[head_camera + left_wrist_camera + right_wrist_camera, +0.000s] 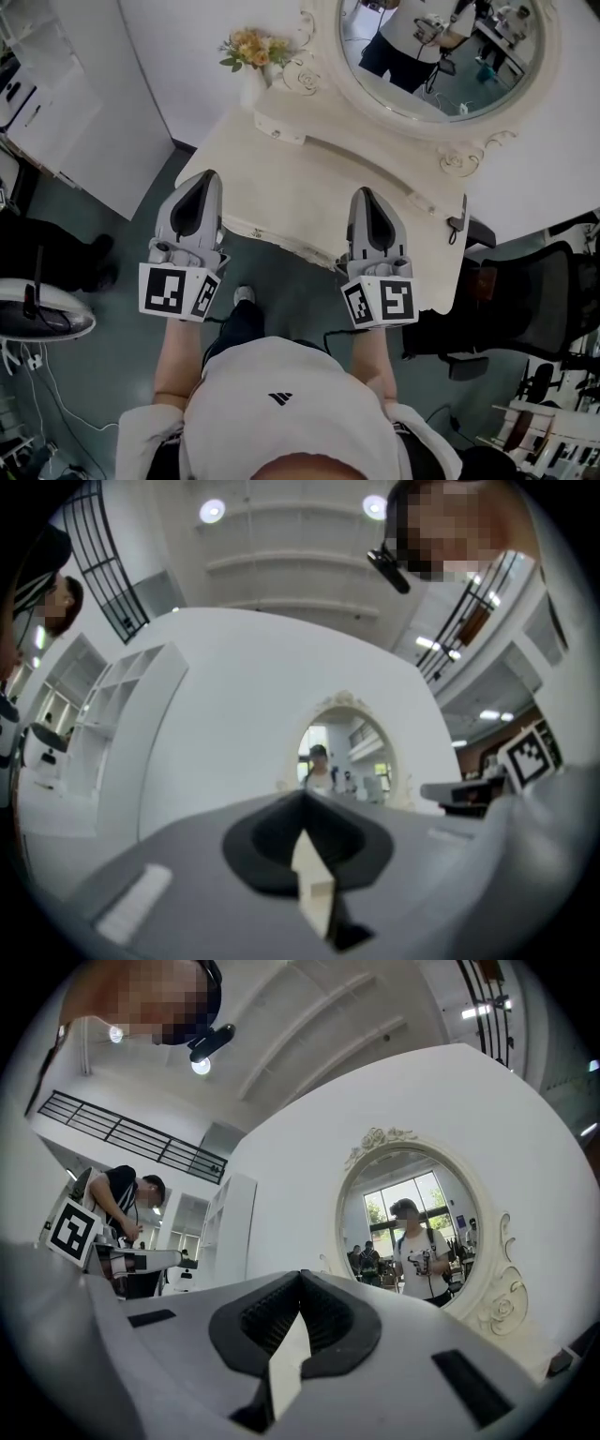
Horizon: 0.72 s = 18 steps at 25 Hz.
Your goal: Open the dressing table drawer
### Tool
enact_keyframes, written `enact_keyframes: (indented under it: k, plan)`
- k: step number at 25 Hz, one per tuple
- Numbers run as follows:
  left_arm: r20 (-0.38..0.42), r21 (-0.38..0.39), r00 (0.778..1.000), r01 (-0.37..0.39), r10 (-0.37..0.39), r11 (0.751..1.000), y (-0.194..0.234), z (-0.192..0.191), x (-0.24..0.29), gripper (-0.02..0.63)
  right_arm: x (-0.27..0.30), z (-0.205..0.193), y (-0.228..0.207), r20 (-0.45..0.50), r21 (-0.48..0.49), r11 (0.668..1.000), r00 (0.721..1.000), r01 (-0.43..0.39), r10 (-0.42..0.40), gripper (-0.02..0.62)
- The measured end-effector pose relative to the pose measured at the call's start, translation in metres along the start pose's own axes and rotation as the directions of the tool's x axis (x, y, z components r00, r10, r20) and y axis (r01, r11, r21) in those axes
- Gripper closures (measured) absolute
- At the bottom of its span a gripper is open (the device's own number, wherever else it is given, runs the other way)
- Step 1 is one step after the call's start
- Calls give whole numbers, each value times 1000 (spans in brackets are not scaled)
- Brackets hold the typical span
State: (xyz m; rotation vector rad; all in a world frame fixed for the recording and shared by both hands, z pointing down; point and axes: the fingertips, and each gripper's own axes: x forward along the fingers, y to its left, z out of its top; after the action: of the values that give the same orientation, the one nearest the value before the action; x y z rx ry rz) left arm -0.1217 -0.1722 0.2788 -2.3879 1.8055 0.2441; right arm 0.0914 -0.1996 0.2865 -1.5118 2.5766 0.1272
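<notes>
**Approach stage, before any contact with the drawer.** The left gripper [207, 178] and the right gripper [365, 194] are held side by side and well apart, their tips just over the front edge of the dressing table [309, 183]; each has its jaws closed together at the tips, with nothing held. Neither touches the tabletop, as far as the head view shows.

The drawer appears in no view; it is judged to sit in the table's front face, below the jaw tips and under the overhanging top. The next move is therefore judged to call for lowering one gripper below that edge, parting its jaws, closing them on a handle, and pulling toward the person.

Hidden or uncertain: the drawer front, its handle and the number of drawers. Both gripper views look over the top at the wall and the oval mirror [441, 56] straight ahead of the jaws; a vase of flowers [251, 56] stands ahead and left of the left gripper. A pale sliver shows in the gap behind each pair of closed tips; it is probably the tabletop seen through the gap, though this cannot be confirmed.
</notes>
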Motion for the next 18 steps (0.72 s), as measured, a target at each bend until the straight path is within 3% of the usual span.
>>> enact_keyframes:
  k: [18]
  plan:
    - [-50, -53, 986, 157, -159, 986, 80, -45, 119, 598, 111, -20, -9, -2, -33, 987, 988, 156, -157, 594]
